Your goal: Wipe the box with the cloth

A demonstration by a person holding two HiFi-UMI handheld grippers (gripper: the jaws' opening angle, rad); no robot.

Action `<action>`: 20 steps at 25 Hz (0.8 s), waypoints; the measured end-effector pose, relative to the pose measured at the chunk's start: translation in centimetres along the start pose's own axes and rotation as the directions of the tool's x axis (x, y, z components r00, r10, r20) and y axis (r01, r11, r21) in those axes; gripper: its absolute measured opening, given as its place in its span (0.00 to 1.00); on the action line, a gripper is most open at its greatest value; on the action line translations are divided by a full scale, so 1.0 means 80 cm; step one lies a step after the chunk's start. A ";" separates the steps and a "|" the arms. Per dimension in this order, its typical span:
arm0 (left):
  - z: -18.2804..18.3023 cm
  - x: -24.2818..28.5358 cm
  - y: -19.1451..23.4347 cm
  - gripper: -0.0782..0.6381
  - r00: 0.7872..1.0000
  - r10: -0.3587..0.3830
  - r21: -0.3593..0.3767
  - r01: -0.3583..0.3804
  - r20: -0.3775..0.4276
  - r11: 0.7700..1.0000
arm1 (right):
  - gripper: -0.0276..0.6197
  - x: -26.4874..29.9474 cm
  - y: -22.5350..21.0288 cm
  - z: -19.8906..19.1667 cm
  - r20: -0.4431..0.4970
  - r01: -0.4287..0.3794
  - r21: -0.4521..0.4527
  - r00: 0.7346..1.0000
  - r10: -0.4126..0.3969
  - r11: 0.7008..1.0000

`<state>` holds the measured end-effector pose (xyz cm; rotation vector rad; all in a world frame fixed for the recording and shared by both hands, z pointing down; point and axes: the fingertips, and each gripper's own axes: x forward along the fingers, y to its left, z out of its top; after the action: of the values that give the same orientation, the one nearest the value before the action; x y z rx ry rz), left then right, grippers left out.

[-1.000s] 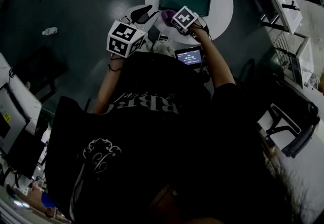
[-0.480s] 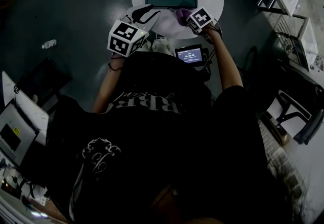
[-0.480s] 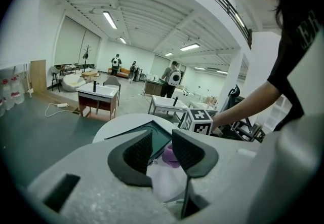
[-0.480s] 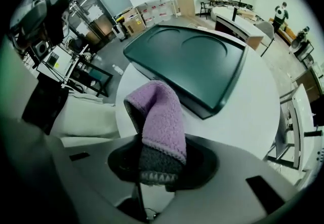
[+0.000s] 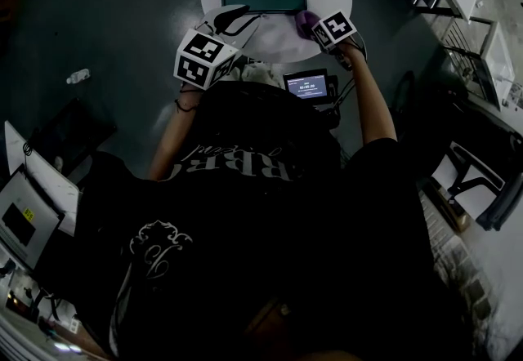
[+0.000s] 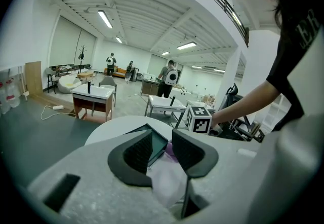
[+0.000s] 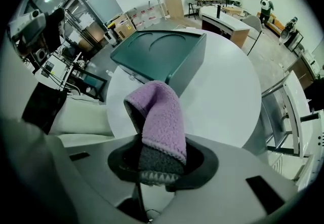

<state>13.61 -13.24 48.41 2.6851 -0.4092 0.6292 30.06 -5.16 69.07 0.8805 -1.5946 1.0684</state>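
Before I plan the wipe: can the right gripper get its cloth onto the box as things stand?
Probably yes. The right gripper holds the purple cloth just short of the green box, with only bare white table between them.

The head view is dim and underexposed; both gripper views are brightly lit by ceiling strips, with fisheye-darkened corners.

The purple fleecy cloth (image 7: 159, 116) looks soft and nubbly. The dark green rectangular box (image 7: 162, 56) is smooth, matt plastic. The round white bench (image 7: 228, 101) is smooth, faintly glossy. The left gripper (image 6: 161, 141) has a grainy grey shell.
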 end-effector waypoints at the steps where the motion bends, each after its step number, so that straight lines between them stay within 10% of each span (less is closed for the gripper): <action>1: 0.001 0.002 -0.001 0.29 1.000 0.001 -0.001 -0.001 0.001 1.000 | 0.22 -0.002 -0.005 -0.003 -0.001 0.001 -0.002 1.000 -0.001 1.000; 20: 0.010 -0.006 0.016 0.29 0.989 0.145 -0.042 -0.144 0.010 0.989 | 0.22 -0.016 -0.090 0.064 -0.010 0.046 -0.101 0.999 -0.047 0.994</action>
<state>13.07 -14.60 47.85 2.6392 -0.6184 0.6365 35.30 -12.42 68.77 0.8382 -1.5961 0.9512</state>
